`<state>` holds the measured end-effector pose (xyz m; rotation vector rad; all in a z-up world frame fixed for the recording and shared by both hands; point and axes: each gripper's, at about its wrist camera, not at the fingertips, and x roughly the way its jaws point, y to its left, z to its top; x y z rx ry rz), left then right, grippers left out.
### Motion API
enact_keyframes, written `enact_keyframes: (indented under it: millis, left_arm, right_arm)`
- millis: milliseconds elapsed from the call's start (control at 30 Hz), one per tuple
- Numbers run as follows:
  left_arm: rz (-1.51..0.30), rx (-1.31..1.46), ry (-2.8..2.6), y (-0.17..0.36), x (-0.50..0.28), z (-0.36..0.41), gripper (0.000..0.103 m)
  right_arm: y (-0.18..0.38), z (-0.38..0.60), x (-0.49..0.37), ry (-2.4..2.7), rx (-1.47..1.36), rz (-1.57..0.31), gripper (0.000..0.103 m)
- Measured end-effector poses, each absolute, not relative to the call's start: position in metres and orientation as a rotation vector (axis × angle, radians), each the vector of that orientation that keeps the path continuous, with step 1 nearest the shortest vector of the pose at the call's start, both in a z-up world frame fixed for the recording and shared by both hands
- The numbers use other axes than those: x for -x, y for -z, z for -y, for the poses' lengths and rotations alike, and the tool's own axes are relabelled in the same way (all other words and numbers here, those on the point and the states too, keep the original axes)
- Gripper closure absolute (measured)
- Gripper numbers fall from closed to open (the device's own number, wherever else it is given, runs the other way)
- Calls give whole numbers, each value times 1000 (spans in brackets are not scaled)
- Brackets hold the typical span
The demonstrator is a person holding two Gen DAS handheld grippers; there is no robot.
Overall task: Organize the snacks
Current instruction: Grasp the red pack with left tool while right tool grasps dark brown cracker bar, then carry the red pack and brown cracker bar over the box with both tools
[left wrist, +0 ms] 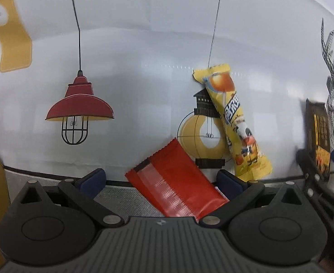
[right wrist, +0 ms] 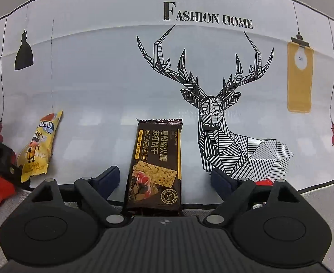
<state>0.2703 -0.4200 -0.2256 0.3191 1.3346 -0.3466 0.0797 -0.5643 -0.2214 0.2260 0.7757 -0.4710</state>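
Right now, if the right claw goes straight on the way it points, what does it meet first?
The brown cracker pack. It lies lengthwise between the open fingers of the right claw, neither pad pressing it, on the printed tablecloth. Past it the cloth looks bare along that line, though depth is hard to judge here.

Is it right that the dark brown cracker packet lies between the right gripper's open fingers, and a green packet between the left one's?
Not quite: the packet between the left gripper's open fingers is red, not green, as the left wrist view shows. The dark brown cracker packet does lie between the right gripper's open fingers.
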Motion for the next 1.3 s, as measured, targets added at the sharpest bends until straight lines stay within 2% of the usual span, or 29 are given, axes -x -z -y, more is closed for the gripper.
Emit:
enact_keyframes:
  millis: [33, 67, 100, 133, 167, 200, 400, 633, 967, 1100, 1300]
  left_arm:
    - [-1332, -304, 341, 225, -271, 417, 0]
    - [-1326, -301, 331, 224, -268, 418, 3]
    - [-1314, -296, 327, 218, -256, 429, 13]
    - [-1297, -288, 338, 209, -253, 415, 20]
    - [-1280, -280, 369, 199, -241, 408, 47]
    - [-1274, -270, 397, 194, -238, 406, 55]
    - [-1197, -289, 449, 154, -216, 373, 59]
    - [-1020, -270, 584, 62, -146, 297, 59]
    - [-932, -233, 613, -49, -17, 140, 59]
    - [-903, -253, 582, -72, 23, 82, 59]
    - [-892, -223, 550, -84, 71, 0, 59]
  right_arm:
    - [220, 562, -78, 466, -222, -769, 26]
    - [219, 558, -77, 464, -215, -765, 39]
    - [218, 554, -77, 460, -210, -767, 58]
    - [217, 551, -78, 454, -205, -775, 62]
    - [215, 547, -78, 457, -198, -791, 62]
    - [213, 544, -76, 457, -196, -799, 62]
    - [181, 520, -45, 495, -247, -773, 62]
    - [82, 446, 30, 496, -281, -602, 62]
    - [-51, 276, 123, 332, -417, -433, 62]
    - [-83, 216, 147, 252, -421, -427, 62]
    - [-103, 147, 181, 181, -411, -460, 62]
